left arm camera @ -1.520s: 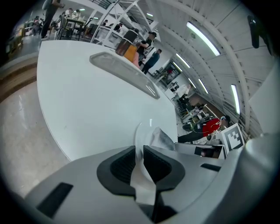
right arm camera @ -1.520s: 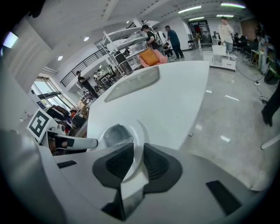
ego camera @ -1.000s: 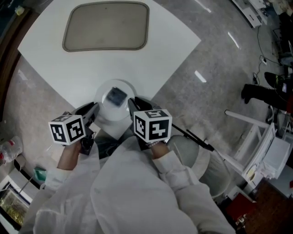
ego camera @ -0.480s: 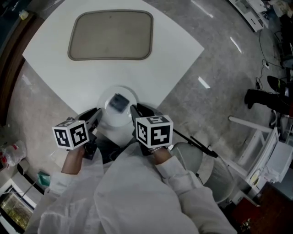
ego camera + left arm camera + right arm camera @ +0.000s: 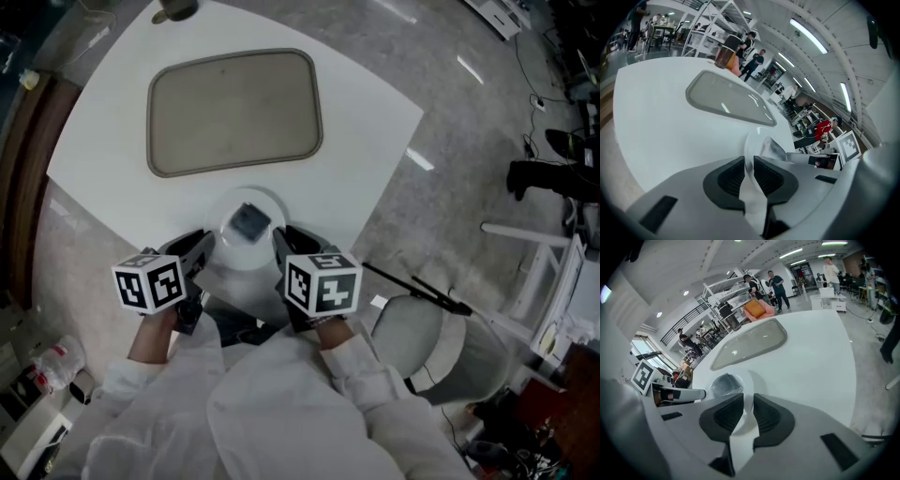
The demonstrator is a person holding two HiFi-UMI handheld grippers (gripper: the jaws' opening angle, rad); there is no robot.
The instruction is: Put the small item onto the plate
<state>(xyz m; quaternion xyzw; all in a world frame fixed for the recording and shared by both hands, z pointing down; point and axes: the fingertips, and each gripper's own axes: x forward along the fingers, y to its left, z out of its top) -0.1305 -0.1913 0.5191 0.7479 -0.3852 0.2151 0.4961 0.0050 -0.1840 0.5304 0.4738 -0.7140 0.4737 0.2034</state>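
since a second ago the tray (image 5: 234,111) has slid lower in the head view and a cup (image 5: 173,9) has come in at the top. the plate (image 5: 225,253) is at the tabletop's (image 5: 375,112) near edge with the small item (image 5: 249,222) on it.

left gripper view: the left gripper (image 5: 202,246) is clenched on the plate's rim.

right gripper view: the right gripper (image 5: 286,239) grasps the opposite rim.

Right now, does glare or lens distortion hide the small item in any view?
Head view: even light, small item dark and clear on the plate; glare only on the floor. Left gripper view: strong fisheye bend, plate nearly edge-on, item hard to read. Right gripper view: same bend, dark corners, item visible; reflections only on the tray.
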